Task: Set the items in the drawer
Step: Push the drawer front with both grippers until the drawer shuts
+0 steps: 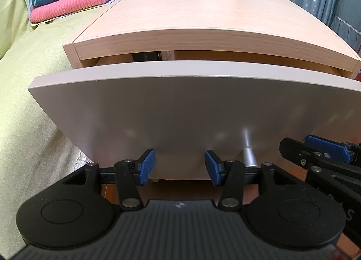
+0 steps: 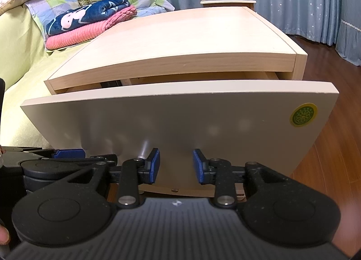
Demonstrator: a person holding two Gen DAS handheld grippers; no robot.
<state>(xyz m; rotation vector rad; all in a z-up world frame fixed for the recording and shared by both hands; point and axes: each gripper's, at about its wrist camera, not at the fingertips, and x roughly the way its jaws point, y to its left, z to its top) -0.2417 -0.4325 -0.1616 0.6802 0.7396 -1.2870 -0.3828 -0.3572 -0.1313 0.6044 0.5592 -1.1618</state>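
The drawer (image 1: 180,106) of the pale wood nightstand (image 1: 191,18) stands pulled out a little way, its smooth off-white front curved, with a round green-and-yellow sticker (image 2: 303,115) near one upper corner. Through the gap, something dark and a light box-like item (image 1: 168,55) lie inside, too shadowed to identify. The left claw (image 1: 180,167) and right claw (image 2: 176,166) sit side by side close against the drawer front, both with blue pads parted and gripping nothing. A silver handle (image 1: 249,152) juts out between them. Folded blankets (image 2: 90,22) lie on the bed beside.
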